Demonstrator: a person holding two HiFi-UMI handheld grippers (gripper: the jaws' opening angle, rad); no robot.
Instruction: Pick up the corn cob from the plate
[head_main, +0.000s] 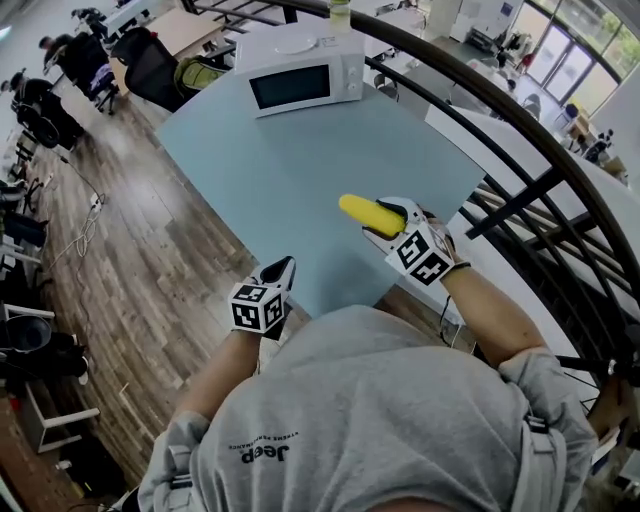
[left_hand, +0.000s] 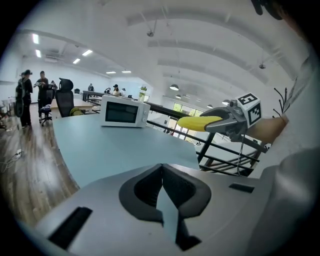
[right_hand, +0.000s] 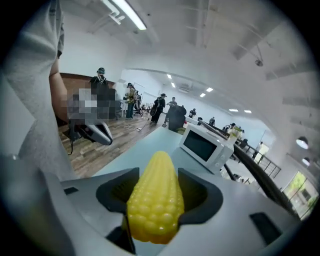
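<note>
The corn cob (head_main: 365, 213) is gripped lengthwise in the right tongs (right_hand: 157, 192), whose jaws stand wide and press on its sides. It hangs in the air above the worktop (head_main: 280, 170), near the right edge. No plate is in view. The pick-up looks done, so the next move calls only for a steady hold. The left tongs (left_hand: 162, 170) are closed and empty, over the near edge.

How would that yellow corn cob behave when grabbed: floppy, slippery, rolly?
Probably stiff: the corn cob juts straight beyond the right tongs without drooping. Its bumpy surface likely aids grip. Round and tapered, it might roll on the table.
</note>
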